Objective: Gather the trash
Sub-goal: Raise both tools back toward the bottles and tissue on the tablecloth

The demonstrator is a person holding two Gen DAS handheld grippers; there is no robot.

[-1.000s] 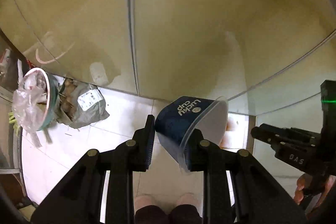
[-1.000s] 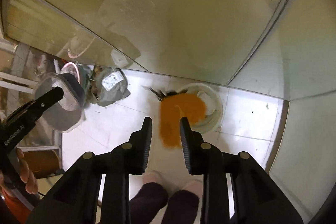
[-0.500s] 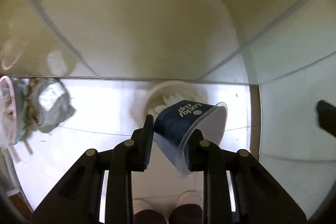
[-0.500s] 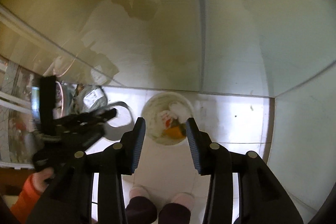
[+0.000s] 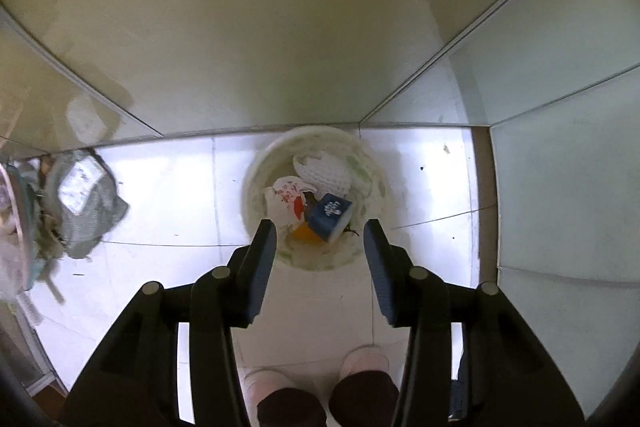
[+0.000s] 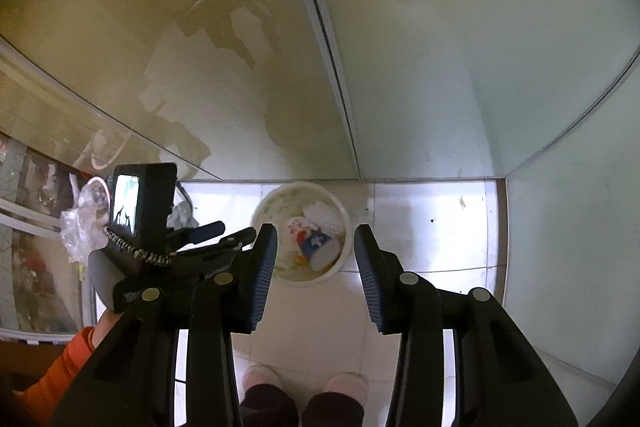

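A white round bin stands on the tiled floor against the wall. Inside lie a blue paper cup, white paper waste and an orange scrap. My left gripper is open and empty, high above the bin. My right gripper is open and empty, also above the bin, with the blue cup showing between its fingers. The left gripper's body shows at the left of the right wrist view.
A grey bag of waste and a bowl with clear plastic lie on the floor at the left. Walls close in behind and to the right. The person's feet stand below the grippers.
My left gripper opened and let go of the blue cup, which dropped into the bin. My right gripper opened wider; the orange scrap it dropped lies in the bin.
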